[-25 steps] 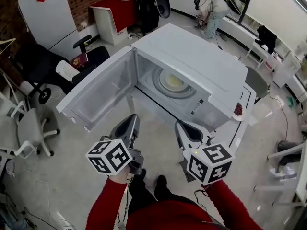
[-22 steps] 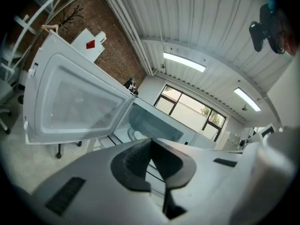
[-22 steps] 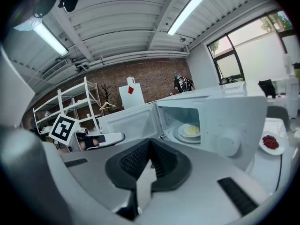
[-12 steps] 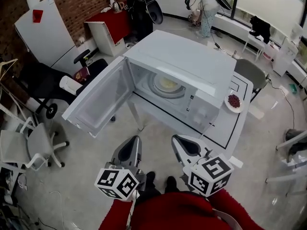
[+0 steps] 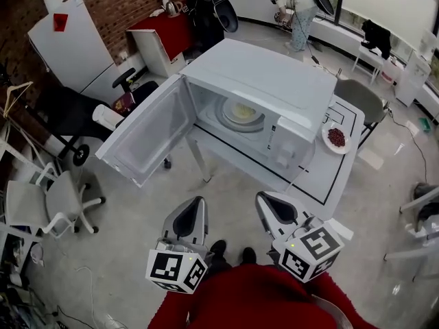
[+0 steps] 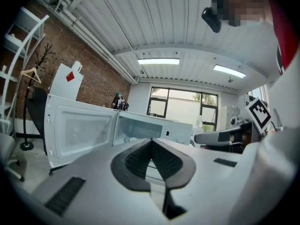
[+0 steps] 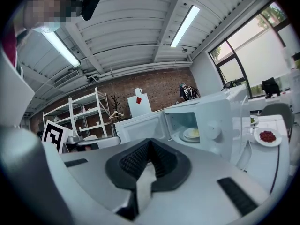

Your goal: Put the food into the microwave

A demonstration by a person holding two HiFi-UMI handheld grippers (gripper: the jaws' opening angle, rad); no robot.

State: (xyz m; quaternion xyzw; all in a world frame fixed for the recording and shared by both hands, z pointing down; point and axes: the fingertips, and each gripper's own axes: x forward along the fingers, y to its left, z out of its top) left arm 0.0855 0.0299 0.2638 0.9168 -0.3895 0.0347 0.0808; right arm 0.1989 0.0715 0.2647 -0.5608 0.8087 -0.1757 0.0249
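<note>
In the head view, the microwave (image 5: 274, 81) sits on the white table (image 5: 322, 177) at upper centre. Its door (image 5: 147, 139) is swung wide to the left, with the free edge jutting over bare floor (image 5: 137, 238). The plate of yellow food (image 5: 240, 110) rests inside the cavity, and a plate of red food (image 5: 336, 137) lies near the table's right edge.

My left gripper (image 5: 194, 211) and right gripper (image 5: 271, 208) hang low in the frame, well apart from the table edge, with open floor between.

In the left gripper view, I see the jaws pressed together and empty, the door's inner face at middle left.

In the right gripper view, the jaws also meet on nothing, and the open cavity lies at centre right.
</note>
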